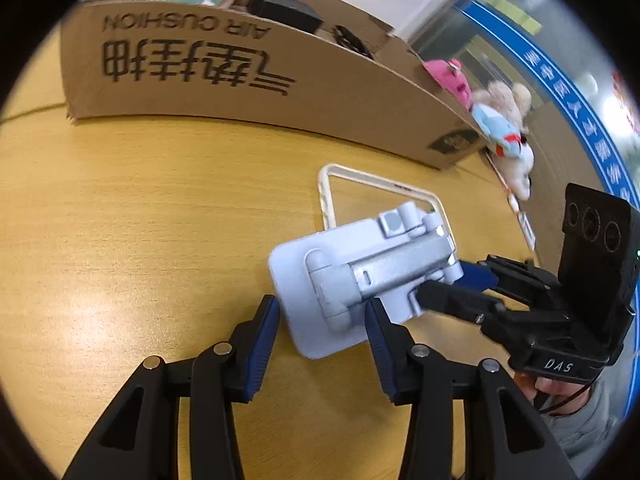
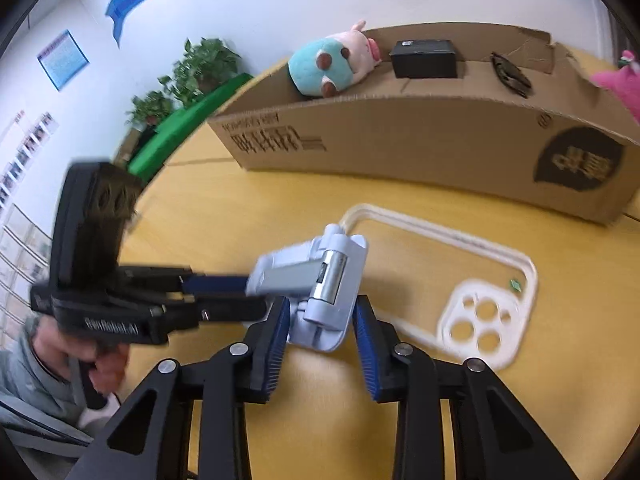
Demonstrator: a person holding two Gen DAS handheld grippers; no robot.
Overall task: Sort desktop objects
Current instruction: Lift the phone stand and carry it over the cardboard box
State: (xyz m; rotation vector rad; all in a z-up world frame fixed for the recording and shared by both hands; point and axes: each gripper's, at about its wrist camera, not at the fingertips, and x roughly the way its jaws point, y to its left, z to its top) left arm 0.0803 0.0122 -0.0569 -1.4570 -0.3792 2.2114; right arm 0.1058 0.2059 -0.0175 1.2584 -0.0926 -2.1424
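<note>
Holding: the stand (image 1: 360, 280) sits between the fingers of both grippers at once, with its base flat on the table (image 1: 120, 240).
Stand: pale blue-grey, folding, with a silver hinged arm lying tilted over the base.
Left gripper (image 1: 324, 312): jaws partly spread, one finger at the edge of the base and the other over it. I cannot tell whether the pads press.
Right gripper (image 2: 322, 320): jaws partly spread, flanking the hinge end from the near side. The pads sit very close to the stand, but the blur hides whether they touch.
Case (image 2: 502, 358): a clear phone case, lying flat just beside the stand and partly under its far end.
Box (image 1: 240, 92): a long, open cardboard carton (printed "AIR CUSHION") at the back of the table, well apart from the stand.
Box contents: a teal plush (image 2: 320, 68) at one end, then a black carton (image 2: 424, 58), then a small dark item (image 2: 512, 74) too blurred to name.
Pink plush (image 1: 568, 76): at the torn end of the box, either inside or just behind it. I cannot tell which.
Other toys (image 1: 508, 128): a heap of plush past that end, outside the box.
Person: a hand (image 2: 108, 364) in a grey sleeve grips the left handle.
</note>
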